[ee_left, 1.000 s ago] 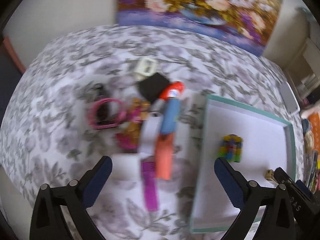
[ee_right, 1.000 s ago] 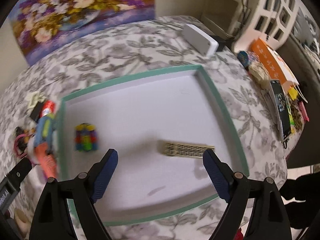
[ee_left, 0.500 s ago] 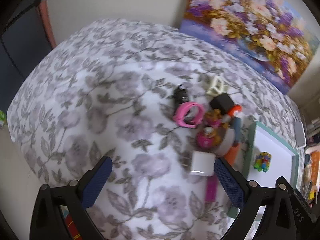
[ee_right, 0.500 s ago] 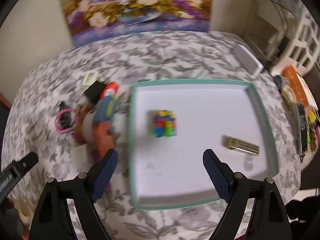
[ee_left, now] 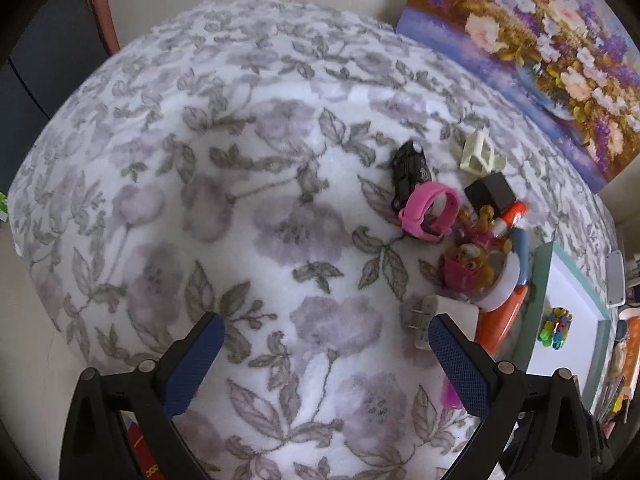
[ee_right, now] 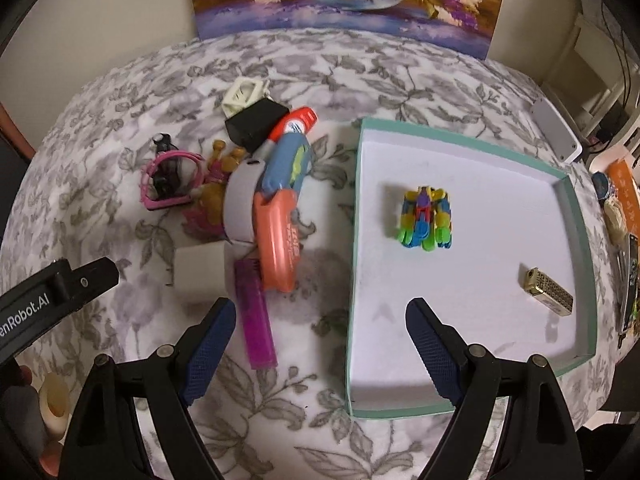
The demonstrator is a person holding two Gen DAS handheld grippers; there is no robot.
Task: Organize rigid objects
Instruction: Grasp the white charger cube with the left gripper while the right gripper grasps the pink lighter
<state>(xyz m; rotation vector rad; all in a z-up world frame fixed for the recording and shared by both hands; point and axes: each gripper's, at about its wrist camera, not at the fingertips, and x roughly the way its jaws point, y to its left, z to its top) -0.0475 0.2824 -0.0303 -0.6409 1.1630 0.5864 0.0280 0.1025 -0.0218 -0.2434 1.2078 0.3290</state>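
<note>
- Tray (ee_right: 576,216): teal rim, white floor, on the flowered desk (ee_left: 240,160). Inside it lie a block toy (ee_right: 426,218) near the middle and a gold adapter (ee_right: 547,291) toward the tray's near right corner.
- Pile just left of the tray: toy blaster (ee_right: 280,208) closest to the rim, purple lighter (ee_right: 256,312) at its near end, white charger (ee_right: 200,276) left of the lighter, pink band (ee_right: 168,180), black cube (ee_right: 256,122) and cream frame (ee_right: 244,94) further off.
- Right claw (ee_right: 320,348): jaws wide, empty, hanging over the tray's left rim, with the lighter just beside its left finger.
- Left claw (ee_left: 324,364): jaws wide, empty, over bare cloth left of the pile (the charger sits by its right finger).
- Handling, judged: the lighter looks light, stiff and smooth, so likely slippery; grip across its narrow body at mid-length. The blaster is bulkier; take it at the narrow grip.
- Risk, judged: the soft cloth may let a thin piece sink and tip under the fingers.
</note>
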